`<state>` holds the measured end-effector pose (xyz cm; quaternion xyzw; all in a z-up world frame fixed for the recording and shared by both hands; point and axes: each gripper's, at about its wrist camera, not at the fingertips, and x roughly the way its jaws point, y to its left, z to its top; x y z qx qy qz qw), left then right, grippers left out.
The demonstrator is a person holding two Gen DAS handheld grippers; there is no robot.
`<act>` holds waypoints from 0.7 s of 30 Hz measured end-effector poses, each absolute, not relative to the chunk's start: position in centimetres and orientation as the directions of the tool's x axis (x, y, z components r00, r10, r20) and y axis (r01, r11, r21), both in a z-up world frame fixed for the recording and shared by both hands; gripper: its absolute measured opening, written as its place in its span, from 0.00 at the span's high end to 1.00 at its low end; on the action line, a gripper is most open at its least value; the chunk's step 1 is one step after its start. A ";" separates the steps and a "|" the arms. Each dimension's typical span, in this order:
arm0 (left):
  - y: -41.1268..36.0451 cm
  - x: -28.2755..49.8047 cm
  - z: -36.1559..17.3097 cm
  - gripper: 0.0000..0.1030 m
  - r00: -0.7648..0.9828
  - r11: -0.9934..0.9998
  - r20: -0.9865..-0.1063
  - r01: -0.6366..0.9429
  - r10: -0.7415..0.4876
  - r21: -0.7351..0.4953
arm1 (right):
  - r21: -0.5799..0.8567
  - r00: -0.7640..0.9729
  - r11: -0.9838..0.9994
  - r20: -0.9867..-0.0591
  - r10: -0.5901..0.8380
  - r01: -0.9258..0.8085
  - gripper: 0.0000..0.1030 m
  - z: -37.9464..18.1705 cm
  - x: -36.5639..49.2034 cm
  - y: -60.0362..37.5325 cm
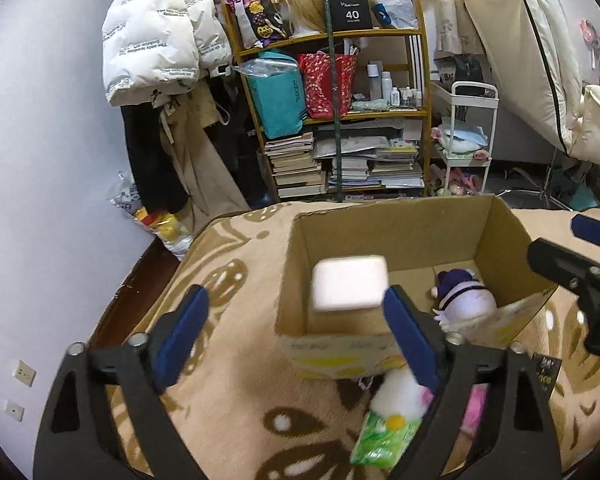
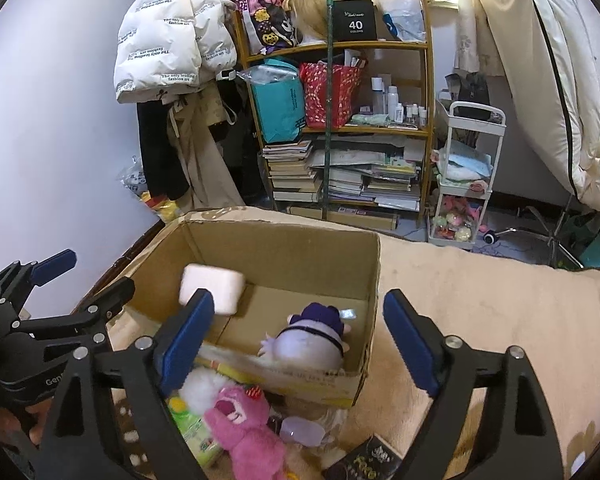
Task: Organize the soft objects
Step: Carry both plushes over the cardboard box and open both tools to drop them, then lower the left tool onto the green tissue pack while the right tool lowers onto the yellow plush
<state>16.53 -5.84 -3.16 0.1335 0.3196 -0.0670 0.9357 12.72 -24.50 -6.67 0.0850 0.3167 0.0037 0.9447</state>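
Note:
An open cardboard box point(image 1: 500, 232) point(image 2: 284, 240) stands on the patterned blanket. A white soft block point(image 1: 350, 283) point(image 2: 213, 288), blurred, is in the air over the box's left part, touching neither gripper. A purple-and-white plush point(image 1: 466, 300) point(image 2: 312, 340) lies inside the box. My left gripper point(image 1: 296, 338) is open and empty just in front of the box. My right gripper point(image 2: 298, 342) is open and empty, in front of the box. In front of the box lie a white plush point(image 1: 398, 394) point(image 2: 202, 390), a pink plush point(image 2: 244, 428) and a green tissue pack point(image 1: 384, 438) point(image 2: 194, 430).
A wooden shelf point(image 1: 332, 120) point(image 2: 340, 128) with books and bags stands behind the bed, with a white cart point(image 2: 466, 176) beside it. Coats hang at the left wall. A dark packet point(image 2: 364, 460) lies on the blanket point(image 1: 236, 368) near the plushes.

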 end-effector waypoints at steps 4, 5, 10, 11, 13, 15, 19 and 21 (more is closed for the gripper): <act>-5.1 15.2 -2.8 0.10 0.790 0.953 -0.613 0.204 -0.025 0.224 | 0.141 0.802 0.989 -0.595 0.050 0.043 0.08 -5.9 11.3 -24.1; -5.0 14.8 -2.7 0.09 0.788 0.952 -0.616 0.204 -0.019 0.230 | 0.128 0.800 0.991 -0.598 0.041 0.045 0.07 -5.7 10.8 -24.0; -4.9 13.3 -2.7 0.07 0.772 0.945 -0.635 0.215 -0.010 0.247 | 0.122 0.793 0.991 -0.609 0.029 0.058 0.01 -5.3 8.6 -24.0; -5.0 13.0 -2.6 0.07 0.769 0.943 -0.639 0.219 -0.009 0.250 | 0.126 0.786 0.990 -0.617 0.033 0.057 0.01 -5.2 8.1 -24.0; -5.1 12.5 -2.5 0.07 0.764 0.940 -0.645 0.225 -0.006 0.258 | 0.130 0.778 0.990 -0.627 0.039 0.056 0.00 -5.2 7.4 -24.1; -5.2 11.7 -2.6 0.07 0.760 0.934 -0.650 0.229 0.004 0.273 | 0.128 0.767 0.990 -0.640 0.039 0.057 0.00 -5.3 6.5 -24.2; -5.1 10.7 -3.2 0.06 0.735 0.927 -0.678 0.248 0.009 0.280 | 0.125 0.736 0.990 -0.676 0.032 0.072 0.00 -5.6 5.2 -24.2; -5.1 10.4 -3.5 0.06 0.716 0.925 -0.698 0.261 0.006 0.276 | 0.126 0.709 0.989 -0.704 0.034 0.078 0.00 -6.1 4.7 -24.0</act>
